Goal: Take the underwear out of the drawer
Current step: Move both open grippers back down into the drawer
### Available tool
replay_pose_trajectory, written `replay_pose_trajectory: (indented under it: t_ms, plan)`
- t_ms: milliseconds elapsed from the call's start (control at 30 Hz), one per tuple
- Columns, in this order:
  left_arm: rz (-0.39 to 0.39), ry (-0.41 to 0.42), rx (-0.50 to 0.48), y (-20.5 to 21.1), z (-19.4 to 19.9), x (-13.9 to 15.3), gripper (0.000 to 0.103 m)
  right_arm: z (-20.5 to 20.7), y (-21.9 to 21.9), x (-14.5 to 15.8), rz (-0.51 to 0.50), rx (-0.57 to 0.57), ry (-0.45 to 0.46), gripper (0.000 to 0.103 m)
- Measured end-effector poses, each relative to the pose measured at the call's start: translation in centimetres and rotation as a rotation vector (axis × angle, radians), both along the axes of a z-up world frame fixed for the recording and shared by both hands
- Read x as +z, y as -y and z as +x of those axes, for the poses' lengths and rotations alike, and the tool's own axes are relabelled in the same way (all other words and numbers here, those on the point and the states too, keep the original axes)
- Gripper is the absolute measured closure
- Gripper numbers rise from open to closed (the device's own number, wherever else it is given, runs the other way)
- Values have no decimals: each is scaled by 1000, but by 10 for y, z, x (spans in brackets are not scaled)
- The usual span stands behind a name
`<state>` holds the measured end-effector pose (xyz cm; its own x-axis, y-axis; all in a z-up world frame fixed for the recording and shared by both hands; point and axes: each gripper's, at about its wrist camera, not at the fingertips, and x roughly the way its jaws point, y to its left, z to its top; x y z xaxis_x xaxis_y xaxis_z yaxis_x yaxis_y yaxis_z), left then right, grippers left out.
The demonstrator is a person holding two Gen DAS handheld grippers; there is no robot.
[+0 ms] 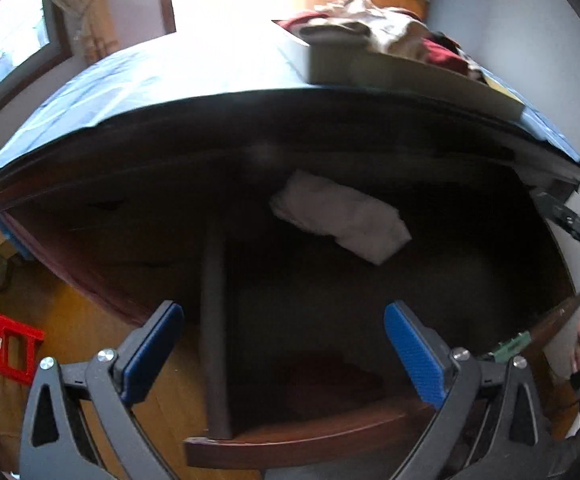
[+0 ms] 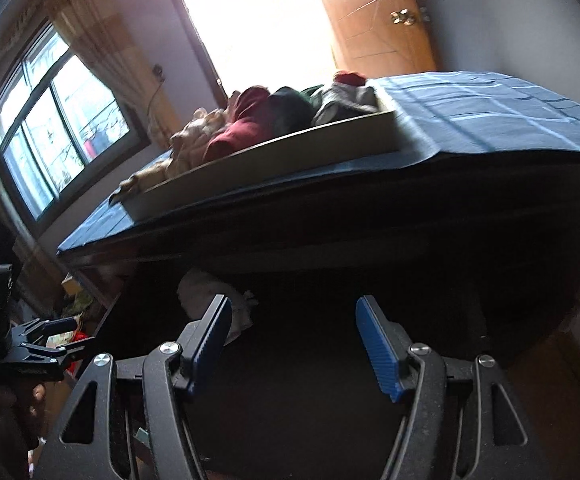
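Underwear [image 1: 339, 218]: pale folded bundle, far back in open drawer [image 1: 305, 440], under tabletop edge [image 1: 250, 98], at about one o'clock from left gripper [image 1: 284, 354]. Left gripper: jaws wide apart, empty, hung over drawer front, divider [image 1: 214, 340] at eleven o'clock. Right gripper [image 2: 291, 346]: jaws apart, empty, bundle at ten o'clock, partly behind left finger. Step in hand, likely: approach, nothing grasped yet. Next move, probably: reach deeper and lower, close on bundle, then lift clear. Little headroom beneath overhanging tabletop; more open room toward drawer's near side. Tray of clothes [image 2: 274, 148] above, out of path.
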<state>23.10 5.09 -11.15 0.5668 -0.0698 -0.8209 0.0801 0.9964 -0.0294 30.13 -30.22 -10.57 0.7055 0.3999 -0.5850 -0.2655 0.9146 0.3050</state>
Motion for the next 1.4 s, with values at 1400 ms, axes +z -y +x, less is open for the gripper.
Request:
replay_pose_trajectory:
  t_ms: [1400]
  plan:
    - [-96,-324,-35,20,36,-29,9,-3,-58,-35,-51,199,-75,36]
